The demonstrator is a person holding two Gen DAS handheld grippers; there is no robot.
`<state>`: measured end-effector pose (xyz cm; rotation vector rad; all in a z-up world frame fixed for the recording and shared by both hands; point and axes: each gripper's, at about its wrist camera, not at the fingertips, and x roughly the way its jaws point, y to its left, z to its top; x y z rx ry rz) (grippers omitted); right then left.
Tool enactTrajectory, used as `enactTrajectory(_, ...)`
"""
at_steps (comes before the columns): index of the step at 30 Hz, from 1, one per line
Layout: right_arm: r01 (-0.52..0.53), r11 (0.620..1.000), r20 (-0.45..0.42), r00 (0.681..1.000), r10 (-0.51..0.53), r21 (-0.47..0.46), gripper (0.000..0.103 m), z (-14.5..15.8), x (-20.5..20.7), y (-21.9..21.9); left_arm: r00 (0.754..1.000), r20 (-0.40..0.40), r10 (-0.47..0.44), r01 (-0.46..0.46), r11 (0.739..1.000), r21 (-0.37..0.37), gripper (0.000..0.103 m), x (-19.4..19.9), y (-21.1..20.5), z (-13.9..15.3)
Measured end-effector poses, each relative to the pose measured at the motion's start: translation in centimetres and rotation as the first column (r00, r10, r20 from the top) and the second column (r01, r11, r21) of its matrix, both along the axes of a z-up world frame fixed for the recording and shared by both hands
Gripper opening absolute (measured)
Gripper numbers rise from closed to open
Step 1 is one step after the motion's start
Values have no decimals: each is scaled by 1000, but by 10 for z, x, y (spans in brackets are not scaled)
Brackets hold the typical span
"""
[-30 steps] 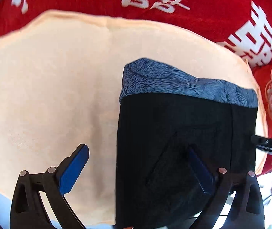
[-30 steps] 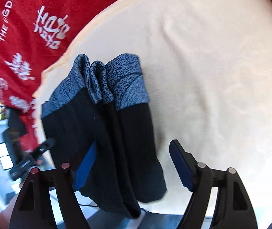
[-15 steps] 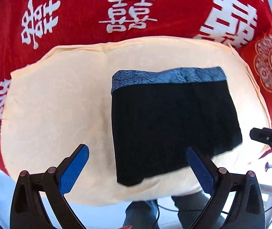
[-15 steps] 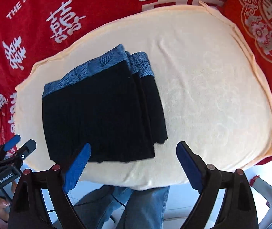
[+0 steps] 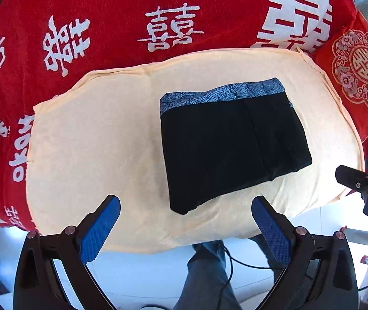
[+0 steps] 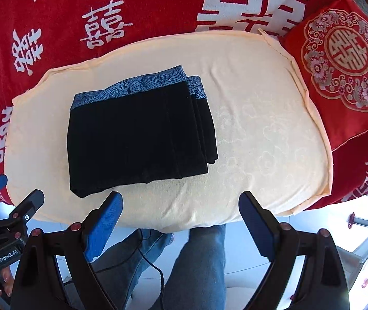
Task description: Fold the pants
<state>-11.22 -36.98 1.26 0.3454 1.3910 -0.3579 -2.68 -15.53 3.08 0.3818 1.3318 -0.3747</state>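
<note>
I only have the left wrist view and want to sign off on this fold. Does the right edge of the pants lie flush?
Observer: Not quite. In the right wrist view the pants show stepped layers along that edge, each peeking out past the one above.
Operator: And the right gripper? I see only a tip.
Observer: The right gripper has its fingers wide apart, with nothing gripped.
Operator: Is the waistband lined up?
Observer: The waistband steps too: a second patterned strip shows beside the top one at the right corner.
</note>
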Motion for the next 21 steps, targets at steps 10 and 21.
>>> enactTrajectory(10, -33, 999, -36, 999, 33, 14, 93, 13, -10, -4, 997, -25, 68, -67, 996, 51, 102, -17, -5, 7)
enactTrajectory(21, -146, 989, -35, 989, 146, -19, 93, 25, -15, -10, 995, 17, 98, -99, 994, 56, 102, -24, -26, 28)
